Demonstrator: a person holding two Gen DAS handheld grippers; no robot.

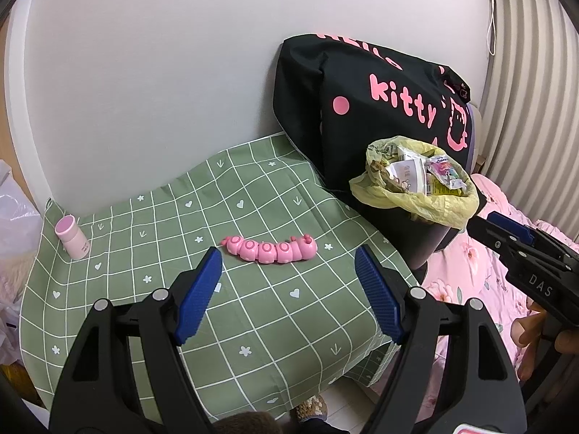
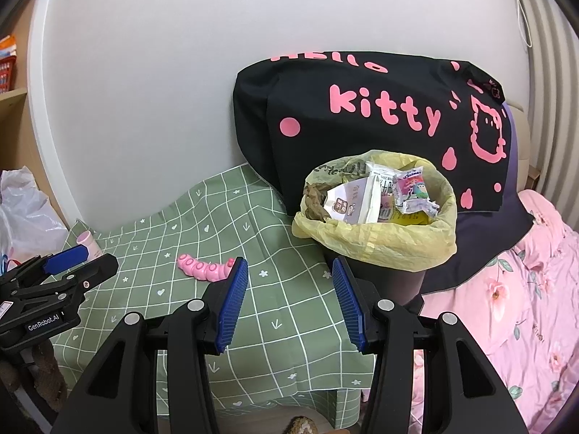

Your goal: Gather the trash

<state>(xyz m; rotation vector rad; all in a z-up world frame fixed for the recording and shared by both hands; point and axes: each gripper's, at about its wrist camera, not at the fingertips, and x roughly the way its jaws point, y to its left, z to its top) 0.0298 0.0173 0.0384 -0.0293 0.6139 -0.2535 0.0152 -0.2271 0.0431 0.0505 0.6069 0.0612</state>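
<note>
A black trash bin with a yellow liner point(image 1: 443, 200) point(image 2: 394, 244) stands at the right edge of the green checked tablecloth point(image 1: 152, 289) point(image 2: 152, 253), holding several wrappers point(image 2: 383, 195). My left gripper point(image 1: 288, 291) hangs open over the cloth with nothing between its blue pads, just in front of a pink caterpillar toy point(image 1: 271, 249) point(image 2: 202, 269). My right gripper point(image 2: 289, 302) is also open and empty, low in front of the bin. Each gripper shows in the other's view: the right gripper point(image 1: 506, 233) at the right edge, the left gripper point(image 2: 76, 264) at the left edge.
A small pink bottle point(image 1: 71, 237) point(image 2: 88, 241) stands at the cloth's far left corner. A black "Hello Kitty" bag point(image 1: 380, 97) point(image 2: 362, 115) leans on the wall behind the bin. A pink floral bedspread point(image 2: 514, 296) lies to the right, a white plastic bag point(image 2: 21, 209) to the left.
</note>
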